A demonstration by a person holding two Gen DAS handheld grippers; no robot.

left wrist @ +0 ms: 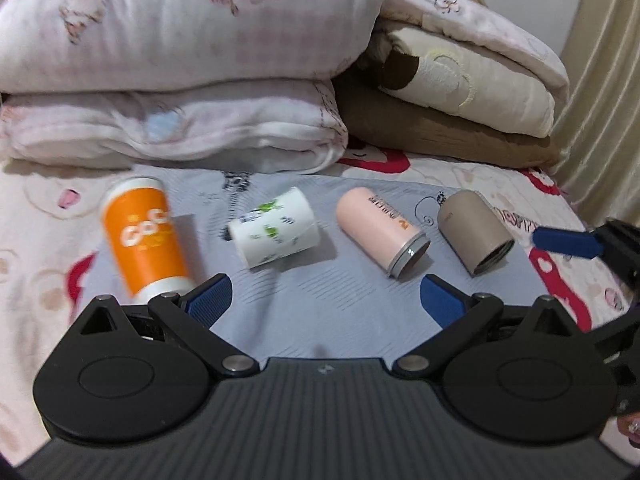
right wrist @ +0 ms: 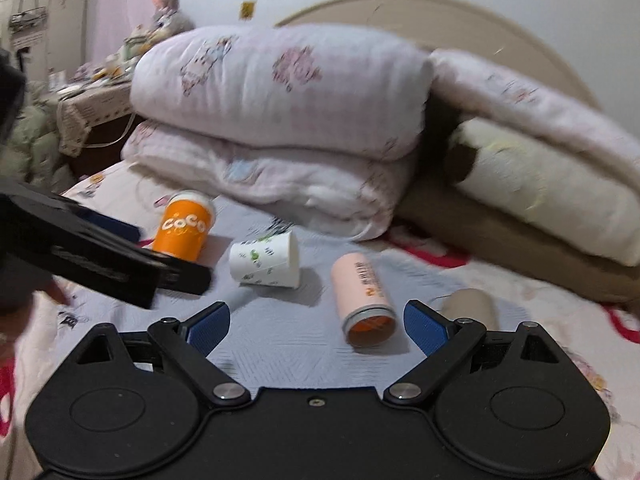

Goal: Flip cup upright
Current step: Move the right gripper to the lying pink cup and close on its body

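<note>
Several cups lie on their sides on a pale blue mat (left wrist: 328, 312) on the bed: an orange cup (left wrist: 144, 240), a white paper cup with green prints (left wrist: 276, 232), a pink cup (left wrist: 380, 232) and a grey-brown cup (left wrist: 474, 232). The right wrist view shows the same orange cup (right wrist: 184, 232), white cup (right wrist: 266, 260), pink cup (right wrist: 364, 300) and grey-brown cup (right wrist: 474, 304). My left gripper (left wrist: 326, 300) is open and empty, just short of the cups. My right gripper (right wrist: 316, 324) is open and empty, the pink cup's mouth between its fingers. The right gripper shows at the left view's right edge (left wrist: 568, 242).
Folded pink quilts (left wrist: 172, 80) and a brown and cream blanket stack (left wrist: 460, 108) lie close behind the cups. A beige headboard (right wrist: 480, 44) stands behind. A cluttered side table (right wrist: 92, 100) is at the far left. The left gripper's body (right wrist: 100, 256) crosses the left of the right view.
</note>
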